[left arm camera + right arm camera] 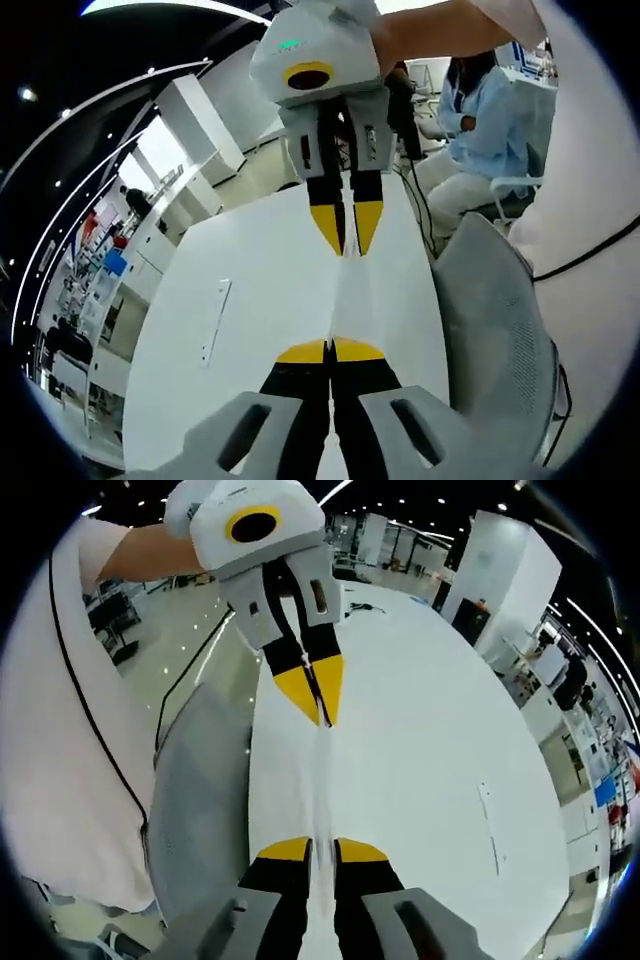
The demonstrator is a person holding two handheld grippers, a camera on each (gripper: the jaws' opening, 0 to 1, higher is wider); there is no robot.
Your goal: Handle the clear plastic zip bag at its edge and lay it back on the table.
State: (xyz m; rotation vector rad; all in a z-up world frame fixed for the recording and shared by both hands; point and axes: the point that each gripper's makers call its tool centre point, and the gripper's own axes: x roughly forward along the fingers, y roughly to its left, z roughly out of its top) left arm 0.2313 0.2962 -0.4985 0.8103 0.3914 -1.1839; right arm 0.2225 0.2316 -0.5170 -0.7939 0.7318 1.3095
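The clear plastic zip bag hangs edge-on above the white table, stretched as a thin pale sheet between the two grippers. My left gripper is shut on its near edge in the left gripper view. Opposite it, my right gripper comes down from the top, its yellow tips pinched on the far edge. In the right gripper view the bag runs from my right gripper up to the left gripper, which is held by a person's hand. Both grip the bag.
A grey mesh chair stands against the table's edge, also seen as the chair. A small white strip lies on the table. A person in light blue sits beyond. A black cable runs along a white sleeve.
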